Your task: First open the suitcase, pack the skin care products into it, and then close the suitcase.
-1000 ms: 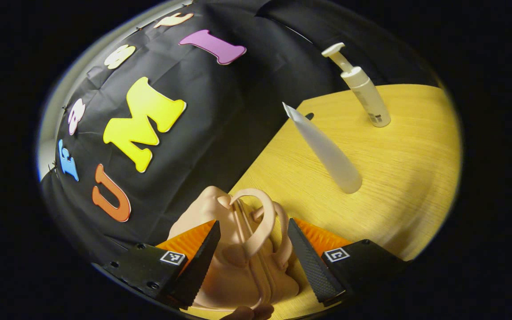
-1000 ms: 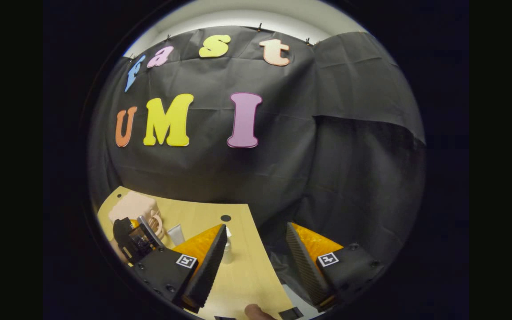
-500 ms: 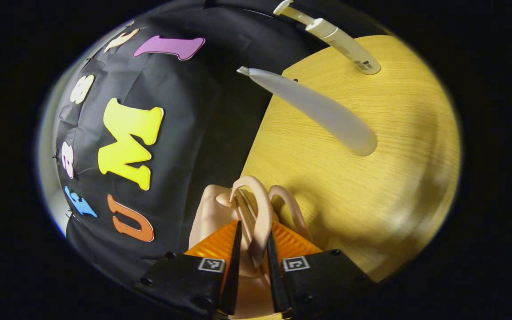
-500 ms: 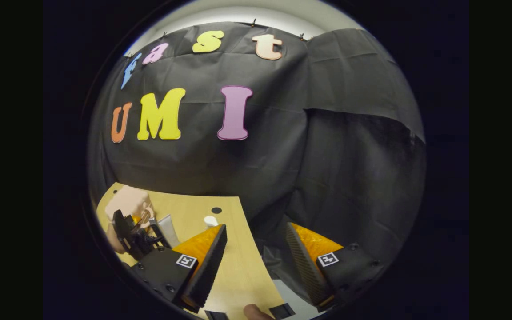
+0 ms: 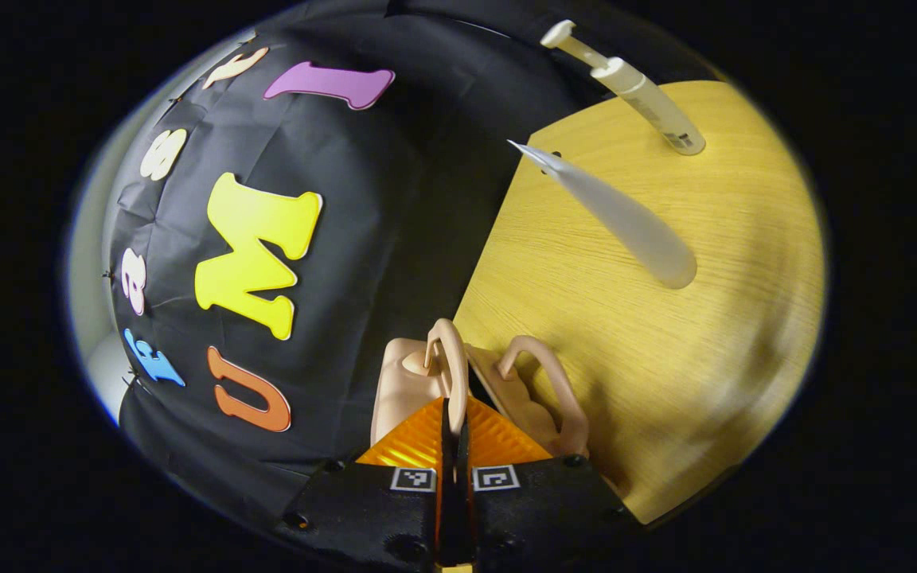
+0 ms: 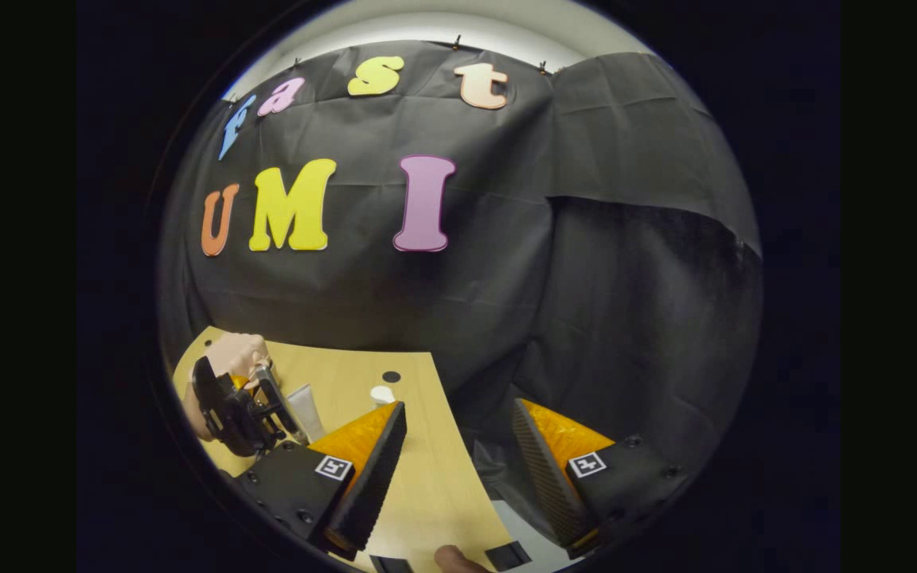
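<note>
Jaws of left gripper (image 5: 454, 426) are pinched together on one peach handle loop (image 5: 450, 368) of the small peach suitcase (image 5: 407, 386), which sits straight ahead at 12 o'clock, touching the fingers; second handle loop (image 5: 548, 383) stands free at approx 1 o'clock, w/ a dark gap between the two shells. Suitcase seam runs along the finger line, so opening looks like a sideways pull of this loop, away from the other. Right gripper (image 6: 453, 465) has jaws wide apart, nothing held, well apart from suitcase (image 6: 234, 355) at its 10 o'clock; left is the nearer one. Squeeze tube (image 5: 622, 223) at 2 o'clock, pump bottle (image 5: 649, 107) beyond it, both on wood table (image 5: 705, 318). Bottle label too small to read.
</note>
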Demonstrator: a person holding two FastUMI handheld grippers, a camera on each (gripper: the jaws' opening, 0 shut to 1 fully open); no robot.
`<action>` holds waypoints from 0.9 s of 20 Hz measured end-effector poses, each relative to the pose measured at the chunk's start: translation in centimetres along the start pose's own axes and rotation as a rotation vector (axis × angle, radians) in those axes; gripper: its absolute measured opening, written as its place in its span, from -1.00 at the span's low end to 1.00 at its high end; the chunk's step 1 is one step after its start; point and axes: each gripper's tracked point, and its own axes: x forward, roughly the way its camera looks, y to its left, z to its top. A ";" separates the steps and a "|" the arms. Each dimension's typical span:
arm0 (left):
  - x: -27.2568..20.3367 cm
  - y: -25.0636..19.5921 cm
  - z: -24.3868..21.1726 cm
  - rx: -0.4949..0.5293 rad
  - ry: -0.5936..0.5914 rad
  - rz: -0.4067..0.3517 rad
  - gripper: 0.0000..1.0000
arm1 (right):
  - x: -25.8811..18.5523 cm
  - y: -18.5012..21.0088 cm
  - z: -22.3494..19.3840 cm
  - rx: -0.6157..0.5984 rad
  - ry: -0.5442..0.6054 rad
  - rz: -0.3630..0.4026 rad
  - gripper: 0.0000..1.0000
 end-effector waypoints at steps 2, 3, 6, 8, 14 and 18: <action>-0.5 2.1 -0.2 -0.055 0.006 0.006 -0.94 | 0.1 1.1 0.5 0.007 0.000 0.010 0.56; -0.8 3.0 -0.4 -0.084 0.006 0.010 -0.95 | 0.1 1.8 0.7 0.008 -0.005 0.019 0.59; -1.7 6.6 -1.3 -0.176 0.008 0.019 -0.94 | -0.2 4.0 1.8 0.000 -0.029 0.043 0.56; -1.8 9.2 -2.4 -0.218 0.029 0.014 -0.95 | -0.3 5.5 2.6 -0.005 -0.045 0.057 0.59; -2.8 16.7 -8.2 -0.412 0.068 0.037 -0.95 | -0.6 9.0 3.4 -0.039 -0.068 0.096 0.60; -3.1 20.9 -13.9 -0.500 0.089 0.095 -0.94 | -0.3 10.5 2.1 -0.058 -0.025 0.101 0.60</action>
